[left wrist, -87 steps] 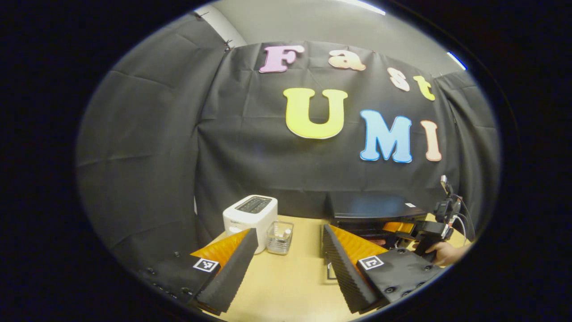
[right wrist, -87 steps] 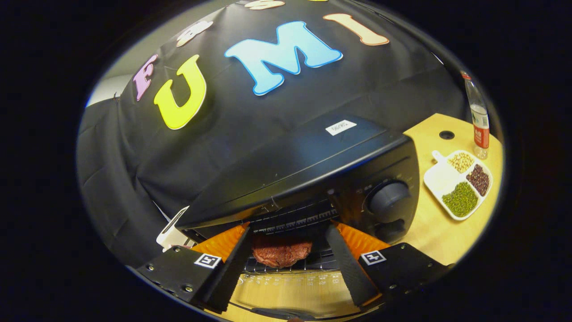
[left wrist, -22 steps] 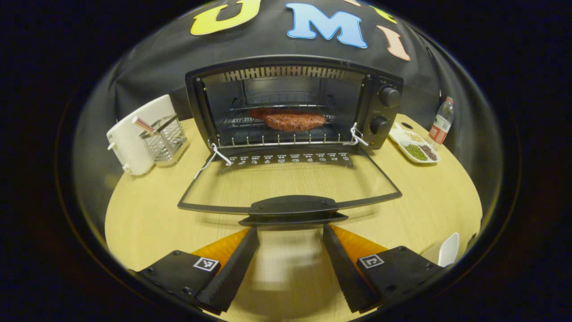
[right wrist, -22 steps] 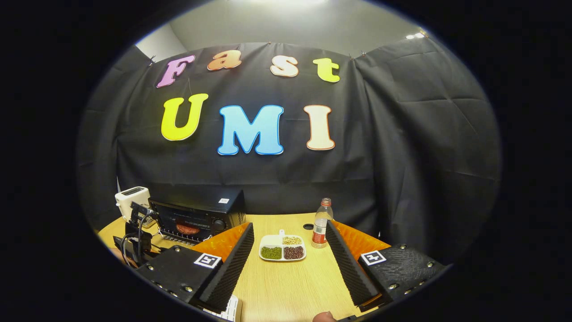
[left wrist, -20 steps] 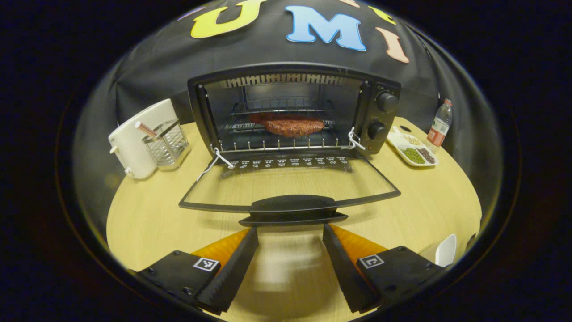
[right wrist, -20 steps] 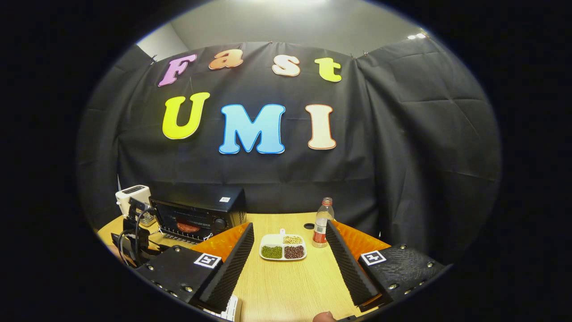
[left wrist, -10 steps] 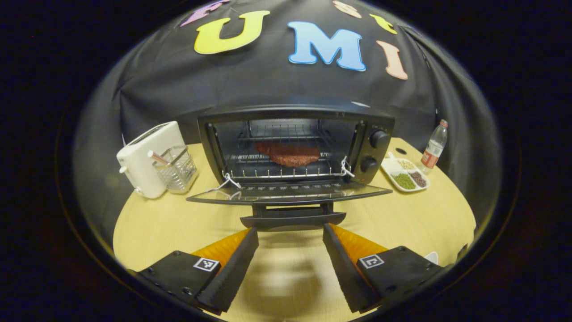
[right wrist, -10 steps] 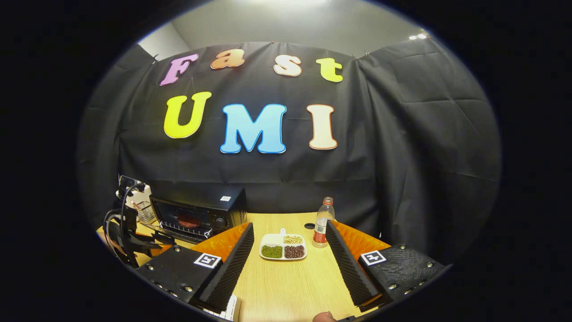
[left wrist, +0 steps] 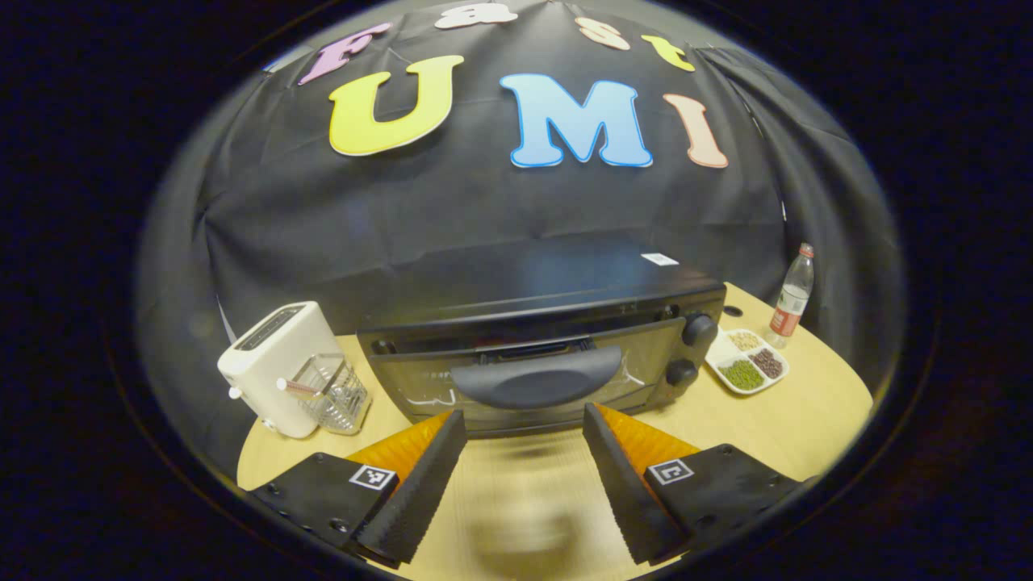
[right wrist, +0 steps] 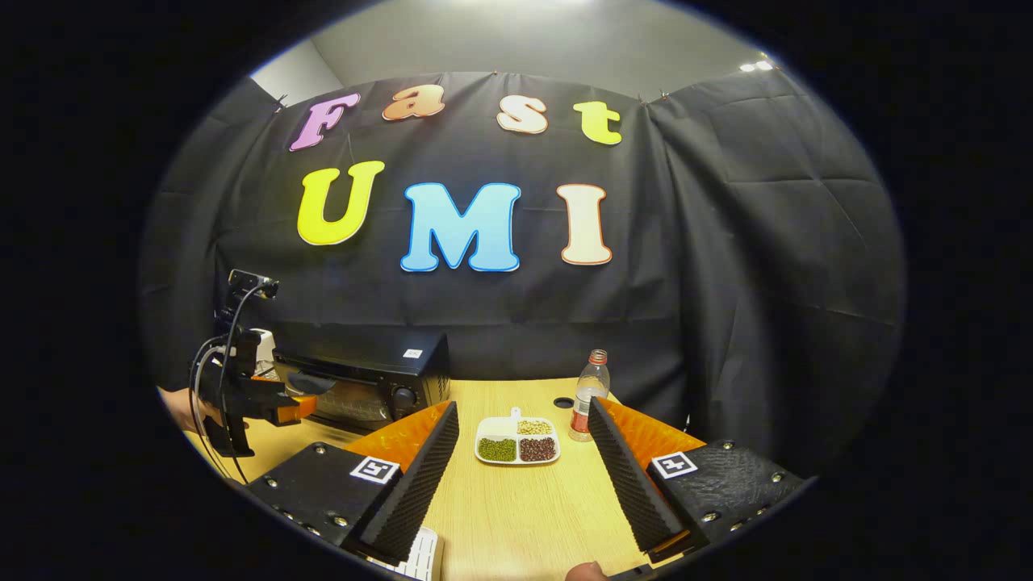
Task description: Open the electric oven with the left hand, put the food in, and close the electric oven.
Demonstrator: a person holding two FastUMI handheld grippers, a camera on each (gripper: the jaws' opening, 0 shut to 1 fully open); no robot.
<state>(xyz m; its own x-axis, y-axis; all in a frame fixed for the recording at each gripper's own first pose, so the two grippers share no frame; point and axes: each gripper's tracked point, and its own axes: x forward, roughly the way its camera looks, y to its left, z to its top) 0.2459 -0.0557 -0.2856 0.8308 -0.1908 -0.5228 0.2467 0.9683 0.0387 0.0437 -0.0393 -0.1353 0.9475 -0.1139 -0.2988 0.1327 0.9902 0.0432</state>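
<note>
Recording booth: black cloth wall [right wrist: 767, 242], wooden table [right wrist: 524, 500] with kitchen appliances

Overhead light is brightening the ceiling; fisheye distortion is bending the edges, and blur is smearing the tabletop [left wrist: 516, 516] in the left gripper view.

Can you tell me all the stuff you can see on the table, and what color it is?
oven: one, black, middle back of the table, its door nearly shut
oven door handle: one, dark grey, just ahead of the left claw
toaster: one, white, left of the oven
wire basket: one, silvery, right beside the toaster
divided dish: one, white, with green, dark and pale beans, right of the oven
bottle: one, clear with a red label, behind the dish
table: one, light wood
left claw: open, empty
right claw: open, empty
hand: holding the left claw
</note>
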